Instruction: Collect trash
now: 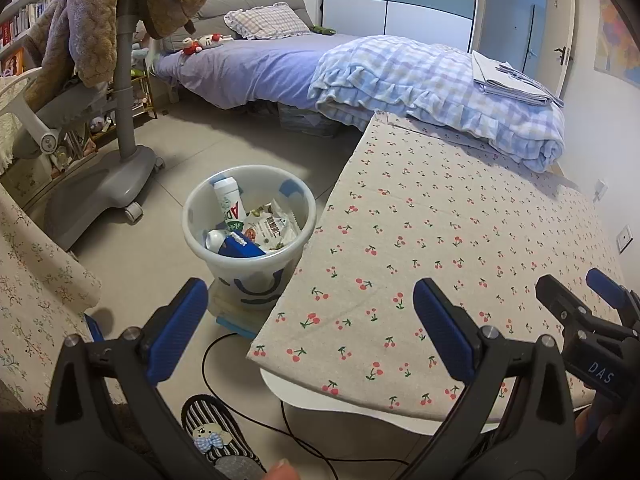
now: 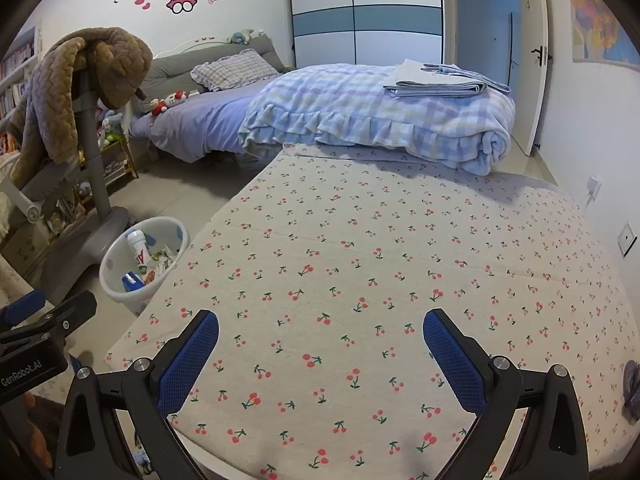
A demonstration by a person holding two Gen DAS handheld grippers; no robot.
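Left wrist view: left gripper (image 1: pixel 310 320) wide open, empty, over table (image 1: pixel 460 240) edge and floor. White bin (image 1: pixel 248 236) on floor just beside table holds bottle (image 1: pixel 231 204), snack wrapper (image 1: pixel 272 230), blue carton (image 1: pixel 240 246). Right gripper (image 2: pixel 320 352) spread wide, empty, above cherry-print tablecloth (image 2: pixel 380 280); bed (image 2: pixel 360 108) behind.

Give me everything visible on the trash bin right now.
The bin is a round, translucent white plastic bucket with blue markings, standing upright on the floor beside the table edge. It has no lid. Inside are a white bottle, a snack wrapper and a blue carton. It seems to rest on a blue-edged flat item. Neither gripper touches it.
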